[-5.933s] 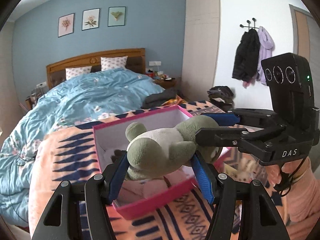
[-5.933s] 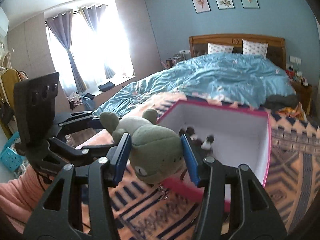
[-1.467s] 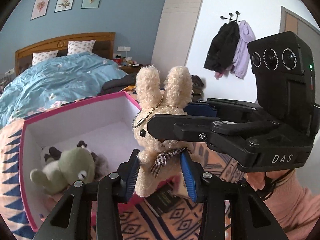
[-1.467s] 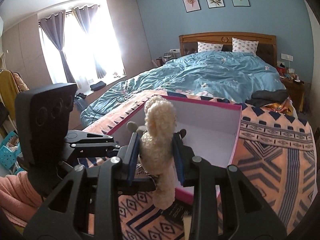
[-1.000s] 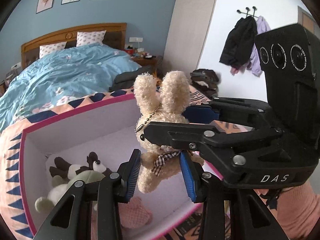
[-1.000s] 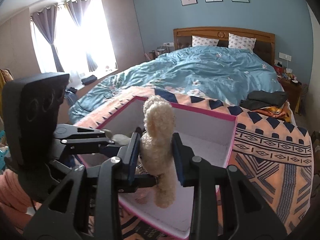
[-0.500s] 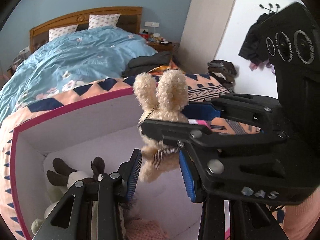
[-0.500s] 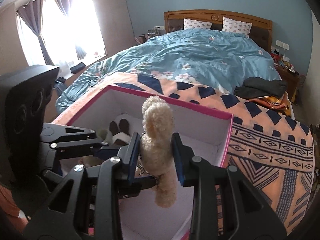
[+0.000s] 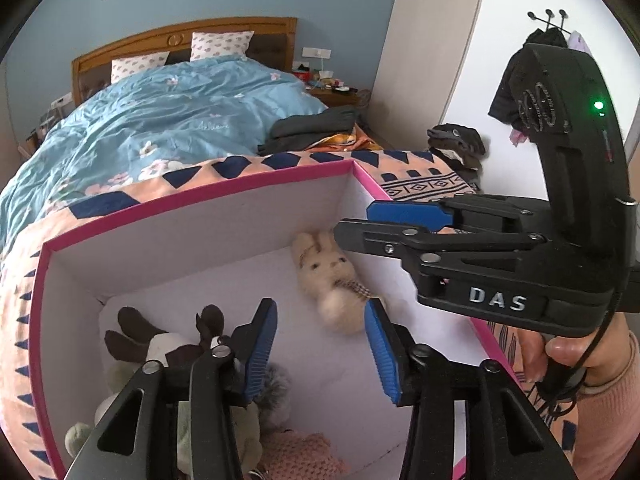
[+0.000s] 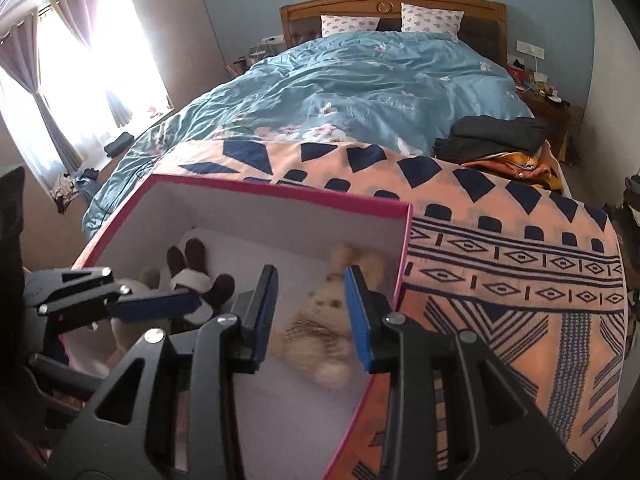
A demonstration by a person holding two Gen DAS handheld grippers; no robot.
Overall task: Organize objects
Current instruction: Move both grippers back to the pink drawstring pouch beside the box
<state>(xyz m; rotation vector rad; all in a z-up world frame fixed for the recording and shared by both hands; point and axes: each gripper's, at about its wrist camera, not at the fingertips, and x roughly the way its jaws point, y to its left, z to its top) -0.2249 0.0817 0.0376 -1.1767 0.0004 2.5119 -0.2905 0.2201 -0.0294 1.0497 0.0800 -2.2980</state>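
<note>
A cream plush bunny point(image 9: 328, 276) lies blurred on the white floor of the pink-rimmed box point(image 9: 192, 200), near its right wall, free of both grippers. My left gripper point(image 9: 320, 348) hovers over the box with its jaws opening and nothing pressed between the blue pads. In the right wrist view the bunny point(image 10: 320, 332) shows below and between the opening jaws of my right gripper point(image 10: 310, 312), untouched. A brown-and-white plush point(image 9: 160, 344) and a pink knitted toy point(image 9: 296, 456) rest at the box's near left.
The box point(image 10: 280, 192) sits on an orange patterned blanket point(image 10: 500, 264) at the foot of a bed with a blue duvet point(image 10: 360, 92). Folded dark clothes point(image 10: 492, 132) lie at the bed's right. A hand point(image 9: 568, 352) in a pink sleeve holds the right gripper.
Both grippers held the bunny upright over the box and sank toward it. Now both have let go, their jaws stand wider, and the bunny has dropped onto the box floor.
</note>
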